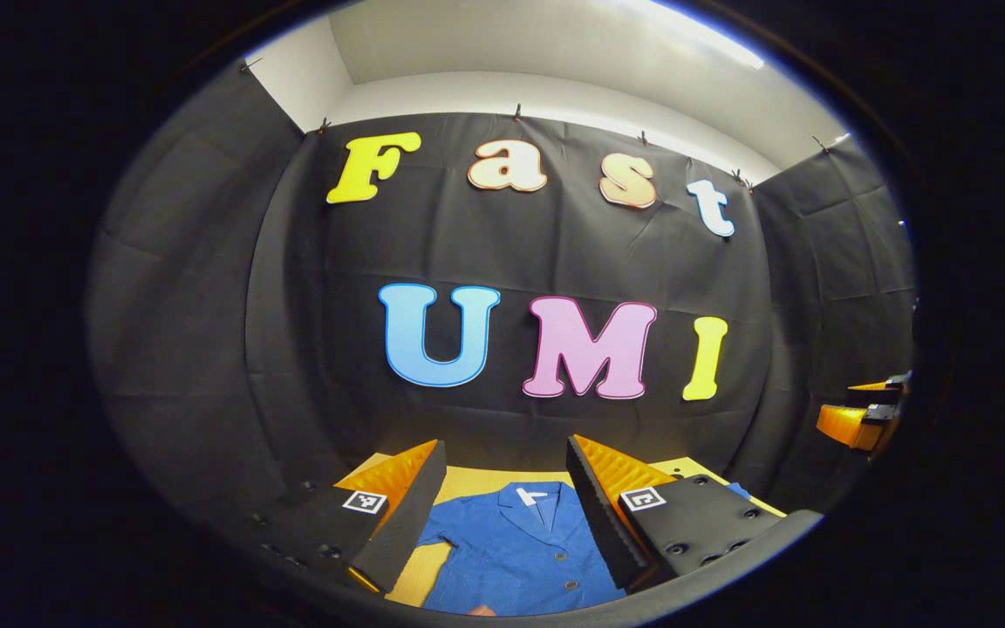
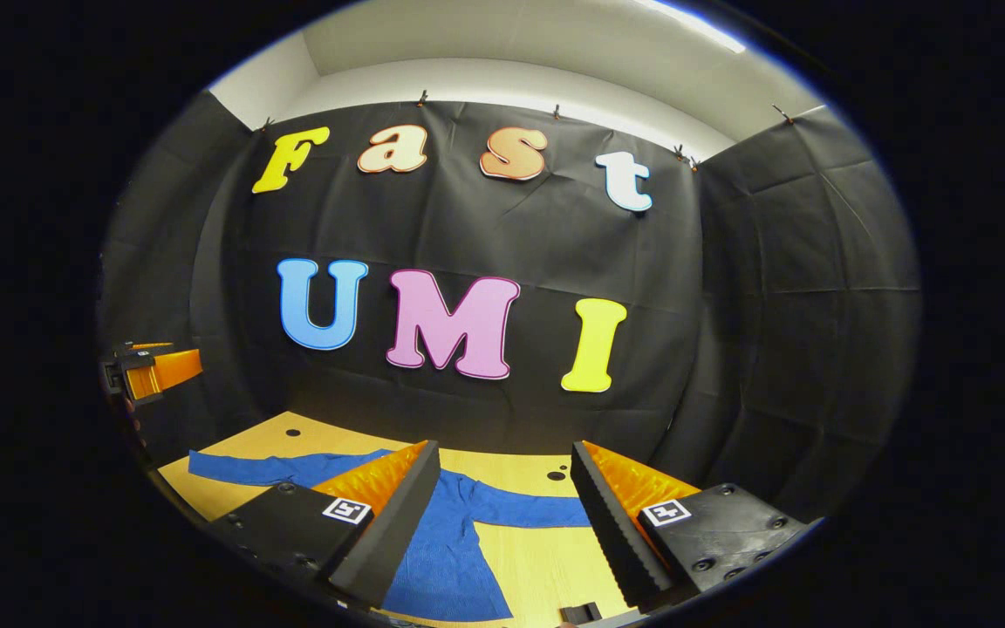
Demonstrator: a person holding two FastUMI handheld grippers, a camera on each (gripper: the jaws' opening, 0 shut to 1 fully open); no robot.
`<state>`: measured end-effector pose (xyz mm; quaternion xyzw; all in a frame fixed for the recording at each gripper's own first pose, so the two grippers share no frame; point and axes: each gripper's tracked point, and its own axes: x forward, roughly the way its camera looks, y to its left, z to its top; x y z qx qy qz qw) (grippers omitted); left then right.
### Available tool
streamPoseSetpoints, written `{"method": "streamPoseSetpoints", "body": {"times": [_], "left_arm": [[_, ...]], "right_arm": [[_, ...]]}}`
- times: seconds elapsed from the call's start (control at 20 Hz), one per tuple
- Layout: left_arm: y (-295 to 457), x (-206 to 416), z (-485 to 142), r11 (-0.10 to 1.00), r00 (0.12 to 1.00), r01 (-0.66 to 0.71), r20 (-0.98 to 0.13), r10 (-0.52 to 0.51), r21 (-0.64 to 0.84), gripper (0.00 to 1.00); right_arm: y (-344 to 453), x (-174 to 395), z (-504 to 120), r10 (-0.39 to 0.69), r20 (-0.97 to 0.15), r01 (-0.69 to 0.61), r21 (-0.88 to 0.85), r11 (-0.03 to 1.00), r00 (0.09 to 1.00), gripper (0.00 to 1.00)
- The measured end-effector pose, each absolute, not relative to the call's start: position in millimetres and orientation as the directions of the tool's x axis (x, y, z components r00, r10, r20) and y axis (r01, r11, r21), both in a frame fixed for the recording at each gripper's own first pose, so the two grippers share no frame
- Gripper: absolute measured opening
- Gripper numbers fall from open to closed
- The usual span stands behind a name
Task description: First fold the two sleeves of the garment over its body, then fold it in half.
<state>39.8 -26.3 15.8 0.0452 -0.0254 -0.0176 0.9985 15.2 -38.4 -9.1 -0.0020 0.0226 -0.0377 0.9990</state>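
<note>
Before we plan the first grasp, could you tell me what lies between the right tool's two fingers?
In the right gripper view, the open right tool frames the blue garment and its sleeve, lying flat on the wooden table.

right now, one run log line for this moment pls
stage: pre-fold | shirt: flat on table, sleeves spread | left gripper: open, above shirt | right gripper: open, above sleeve

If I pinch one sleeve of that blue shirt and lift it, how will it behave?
The blue shirt will probably drape limply: it lies flat as thin cloth on the wooden table. The spread sleeve looks light, so it should lift easily. The rest may drag along, since nothing pins it.
</note>
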Motion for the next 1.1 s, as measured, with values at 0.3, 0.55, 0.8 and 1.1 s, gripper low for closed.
{"method": "streamPoseSetpoints", "body": {"times": [0.3,0.55,0.8,1.1], "left_arm": [[-30,47,12,0.994,0.997,0.052,0.046,-0.057,0.092,0.80],[-25,58,3,0.994,0.998,0.065,0.018,-0.067,0.083,0.80],[-26,66,-2,0.995,0.998,0.059,0.012,-0.060,0.086,0.79],[-59,95,-5,0.995,1.000,0.027,0.000,-0.028,0.100,0.79]], "right_arm": [[-60,24,-6,-0.117,-0.051,0.116,-0.019,0.993,0.992,0.96],[-83,32,-4,-0.146,-0.047,0.145,-0.026,0.989,0.988,0.96],[-131,56,-28,-0.194,-0.085,0.191,-0.039,0.981,0.977,0.96],[-195,117,-105,-0.187,-0.211,0.174,-0.079,0.982,0.959,0.96]]}}
